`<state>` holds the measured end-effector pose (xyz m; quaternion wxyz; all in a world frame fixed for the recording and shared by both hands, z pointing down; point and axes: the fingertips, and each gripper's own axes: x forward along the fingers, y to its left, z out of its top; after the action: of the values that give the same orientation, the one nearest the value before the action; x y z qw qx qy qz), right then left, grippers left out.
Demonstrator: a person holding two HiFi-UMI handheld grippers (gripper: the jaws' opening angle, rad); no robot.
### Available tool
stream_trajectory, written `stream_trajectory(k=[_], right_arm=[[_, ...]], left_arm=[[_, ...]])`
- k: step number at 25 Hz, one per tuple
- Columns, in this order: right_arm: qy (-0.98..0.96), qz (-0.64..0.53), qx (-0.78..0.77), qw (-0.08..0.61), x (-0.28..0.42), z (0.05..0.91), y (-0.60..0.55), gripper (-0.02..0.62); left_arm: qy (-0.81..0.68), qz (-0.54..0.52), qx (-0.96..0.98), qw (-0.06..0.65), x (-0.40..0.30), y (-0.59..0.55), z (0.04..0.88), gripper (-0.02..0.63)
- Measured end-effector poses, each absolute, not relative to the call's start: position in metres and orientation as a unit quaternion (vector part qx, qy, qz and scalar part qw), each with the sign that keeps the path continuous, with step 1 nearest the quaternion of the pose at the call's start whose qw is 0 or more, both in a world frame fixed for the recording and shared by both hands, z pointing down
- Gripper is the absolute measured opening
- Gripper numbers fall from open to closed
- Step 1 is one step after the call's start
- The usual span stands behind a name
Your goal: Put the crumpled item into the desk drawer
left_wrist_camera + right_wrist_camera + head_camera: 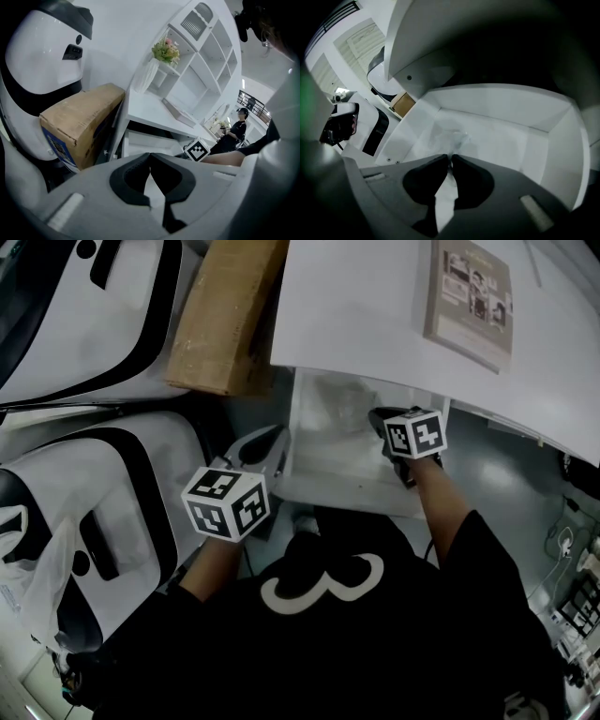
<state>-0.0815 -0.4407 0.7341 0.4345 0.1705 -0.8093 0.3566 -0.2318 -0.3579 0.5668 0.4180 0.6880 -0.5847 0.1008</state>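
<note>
Right jaws: were held almost together on the right gripper (451, 158), with a fold of the crumpled item (451, 136) pinched at the tips.
Left jaws: were closed tip to tip on the left gripper (150, 157), with nothing between them.
Crumpled item: was laid on the floor inside the open drawer (511, 101).
Right arm: was stretched forward, the gripper dipped into the drawer.
Left arm: was kept bent, the gripper just beside the drawer's left wall, outside it.
Head view only: a book (472, 301) was shown on the desk (375, 315) above the drawer.
Left gripper view only: a cardboard box (82, 124) was seen left of the drawer.
</note>
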Motion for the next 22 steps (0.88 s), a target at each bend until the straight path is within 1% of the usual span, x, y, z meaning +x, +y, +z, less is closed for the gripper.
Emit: stream_trajectory(k=[5, 9, 10, 14, 17, 22], right_arm=[[-0.802, 0.368, 0.173, 0.438, -0.079, 0.747, -0.44, 0.046], [-0.799, 0.372, 0.177, 0.438, -0.078, 0.75, -0.441, 0.076], [-0.799, 0.37, 0.178, 0.439, -0.079, 0.75, -0.441, 0.105], [-0.797, 0.369, 0.181, 0.442, -0.074, 0.748, -0.44, 0.184], [-0.798, 0.371, 0.188, 0.435, -0.07, 0.74, -0.441, 0.216], [-0.815, 0.355, 0.195, 0.415, -0.067, 0.711, -0.444, 0.218]], left_arm=[[-0.588, 0.102, 0.685, 0.418, -0.237, -0.358, 0.57, 0.011], [-0.593, 0.098, 0.68, 0.42, -0.241, -0.358, 0.57, 0.011], [-0.593, 0.097, 0.68, 0.421, -0.241, -0.358, 0.569, 0.011], [-0.591, 0.1, 0.683, 0.418, -0.237, -0.356, 0.566, 0.011], [-0.591, 0.1, 0.685, 0.414, -0.236, -0.355, 0.564, 0.011], [-0.587, 0.097, 0.693, 0.407, -0.23, -0.35, 0.556, 0.011]])
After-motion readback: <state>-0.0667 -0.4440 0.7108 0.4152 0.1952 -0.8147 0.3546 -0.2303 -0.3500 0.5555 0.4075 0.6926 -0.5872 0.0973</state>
